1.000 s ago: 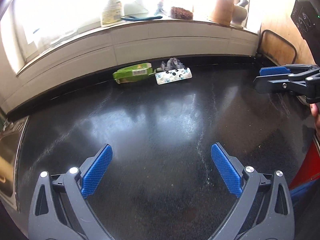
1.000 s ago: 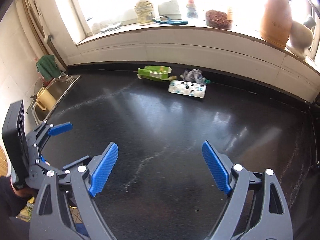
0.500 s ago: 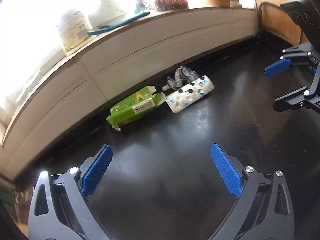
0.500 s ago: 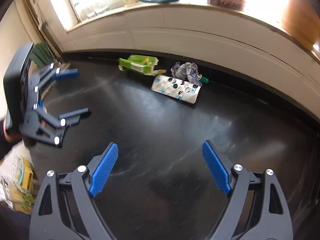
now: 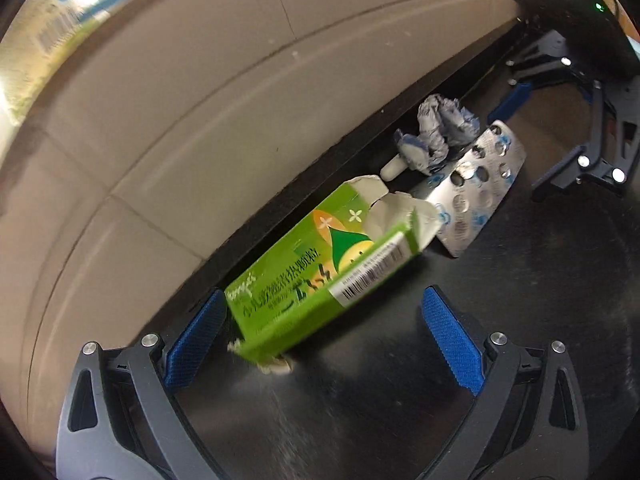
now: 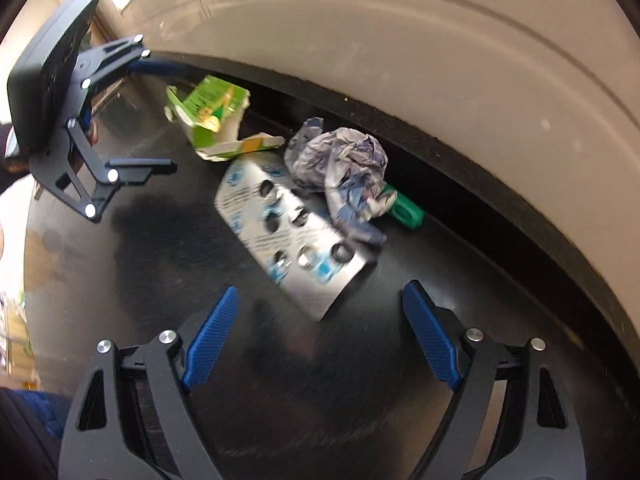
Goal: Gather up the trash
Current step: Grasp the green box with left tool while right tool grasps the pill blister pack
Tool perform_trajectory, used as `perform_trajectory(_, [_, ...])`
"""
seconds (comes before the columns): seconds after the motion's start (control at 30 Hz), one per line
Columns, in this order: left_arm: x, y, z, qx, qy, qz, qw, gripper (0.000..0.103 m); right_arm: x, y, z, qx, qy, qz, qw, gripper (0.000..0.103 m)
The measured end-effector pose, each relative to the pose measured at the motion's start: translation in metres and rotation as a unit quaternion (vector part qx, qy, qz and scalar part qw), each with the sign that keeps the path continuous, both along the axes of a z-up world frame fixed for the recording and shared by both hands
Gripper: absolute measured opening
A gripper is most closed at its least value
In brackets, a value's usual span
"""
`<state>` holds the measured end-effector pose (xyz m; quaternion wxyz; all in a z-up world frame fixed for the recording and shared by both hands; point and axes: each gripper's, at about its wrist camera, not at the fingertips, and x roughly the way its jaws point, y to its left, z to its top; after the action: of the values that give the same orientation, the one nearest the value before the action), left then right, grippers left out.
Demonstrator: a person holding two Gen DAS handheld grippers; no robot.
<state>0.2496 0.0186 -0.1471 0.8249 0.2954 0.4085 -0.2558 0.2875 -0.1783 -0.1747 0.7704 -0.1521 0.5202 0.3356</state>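
Observation:
Trash lies on the black counter [image 5: 540,340] against the wall. A torn green carton [image 5: 304,280] has its near end between the fingers of my left gripper [image 5: 322,300], which is open; the left pad sits right beside the carton, the right pad well clear. In the right wrist view the carton [image 6: 208,104] lies far left with the left gripper [image 6: 174,116] around it. My right gripper [image 6: 320,290] is open just short of a silver blister pack [image 6: 288,236]. A crumpled paper wad [image 6: 340,160] rests on the pack's far edge, and a green plastic piece [image 6: 404,208] pokes out behind it.
The pale tiled wall [image 5: 200,100] rises directly behind the litter. A small white tube [image 5: 394,168] lies between the carton and the paper wad [image 5: 440,128]. The right gripper [image 5: 516,152] hovers by the blister pack [image 5: 476,192]. Bare counter stretches toward me.
Both grippers came forward and down to the trash at the wall. The left one now straddles the green carton's end; the right one has closed in on the blister pack.

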Motion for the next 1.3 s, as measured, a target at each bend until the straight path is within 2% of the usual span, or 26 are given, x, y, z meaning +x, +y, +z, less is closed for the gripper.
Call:
perform_trajectory(0.07, [0.003,0.000,-0.004,0.000,0.004,-0.010,0.9999,0.095,0.003,0.003,0.000,-0.002,-0.007,0.012,1.000,0.079])
perform_trajectory(0.2, [0.002,-0.006,-0.009,0.008,0.002,-0.024,0.9997,0.082,0.004,0.011,0.001,0.006,-0.007,0.027,1.000,0.061])
perform_trajectory(0.37, [-0.021,-0.007,-0.002,-0.001,0.008,-0.004,1.0000,0.069,-0.023,0.023,0.005,0.010,-0.013,0.055,0.998,0.059])
perform_trajectory(0.47, [-0.043,-0.012,-0.001,0.001,0.030,0.003,0.9995,0.069,-0.044,0.031,0.006,-0.002,-0.026,0.079,0.997,0.059])
perform_trajectory(0.53, [-0.057,-0.018,-0.004,0.014,0.030,-0.003,0.9994,0.069,-0.051,0.033,0.005,-0.011,-0.032,0.088,0.996,0.059])
perform_trajectory(0.67, [-0.071,-0.031,-0.003,0.035,-0.012,-0.007,0.9993,0.070,-0.049,0.037,0.002,-0.018,-0.036,0.083,0.996,0.059])
perform_trajectory(0.8, [-0.066,-0.032,0.006,0.046,-0.035,-0.008,0.9983,0.079,-0.041,0.044,-0.002,-0.017,-0.031,0.077,0.996,0.059])
perform_trajectory(0.87, [-0.059,-0.030,0.009,0.048,-0.044,-0.016,0.9978,0.082,-0.044,0.047,-0.003,-0.020,-0.032,0.079,0.996,0.049])
perform_trajectory(1.1, [-0.029,-0.029,-0.001,0.037,0.015,-0.055,0.9977,0.083,-0.073,0.052,-0.002,-0.016,-0.028,0.069,0.997,0.041])
perform_trajectory(1.17, [-0.020,-0.028,-0.002,0.022,0.035,-0.052,0.9978,0.073,-0.082,0.049,0.000,-0.016,-0.026,0.060,0.998,0.039])
perform_trajectory(1.2, [-0.020,-0.024,-0.001,0.021,0.037,-0.043,0.9982,0.064,-0.084,0.042,-0.001,-0.015,-0.025,0.056,0.998,0.039])
perform_trajectory(1.23, [-0.019,-0.014,0.002,0.012,0.039,-0.037,0.9985,0.049,-0.088,0.038,0.000,-0.013,-0.023,0.048,0.998,0.039])
perform_trajectory(1.3, [-0.021,0.000,0.008,-0.012,0.059,-0.013,0.9981,0.044,-0.095,0.029,0.002,-0.009,-0.016,0.031,0.999,0.039])
